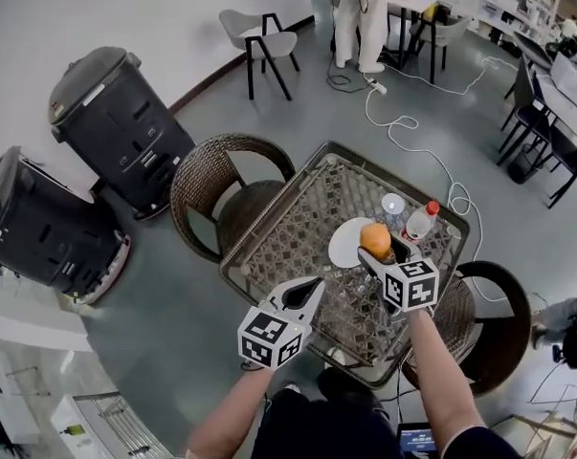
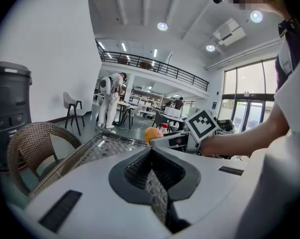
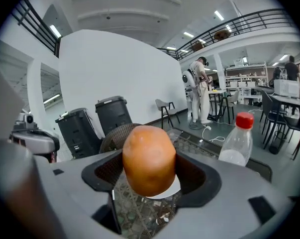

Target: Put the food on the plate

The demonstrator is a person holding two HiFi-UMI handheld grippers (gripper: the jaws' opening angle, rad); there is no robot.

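Note:
A round orange-brown food item [image 1: 375, 236] is gripped in my right gripper [image 1: 384, 252], which is shut on it. It hangs just above the right edge of the white plate [image 1: 344, 245] on the wicker-and-glass table [image 1: 298, 228]. In the right gripper view the food [image 3: 149, 158] fills the space between the jaws, and a sliver of plate [image 3: 171, 187] shows beneath it. My left gripper [image 1: 310, 293] hovers over the table's near side, left of the plate, shut and holding nothing. From the left gripper view [image 2: 150, 152] the food [image 2: 152, 134] shows ahead.
A clear bottle with a red cap [image 1: 421, 221] and a glass [image 1: 393, 207] stand right behind the plate. Wicker chairs sit at the table's left [image 1: 221, 194] and right [image 1: 489, 318]. Two dark bins [image 1: 116, 127] stand by the wall.

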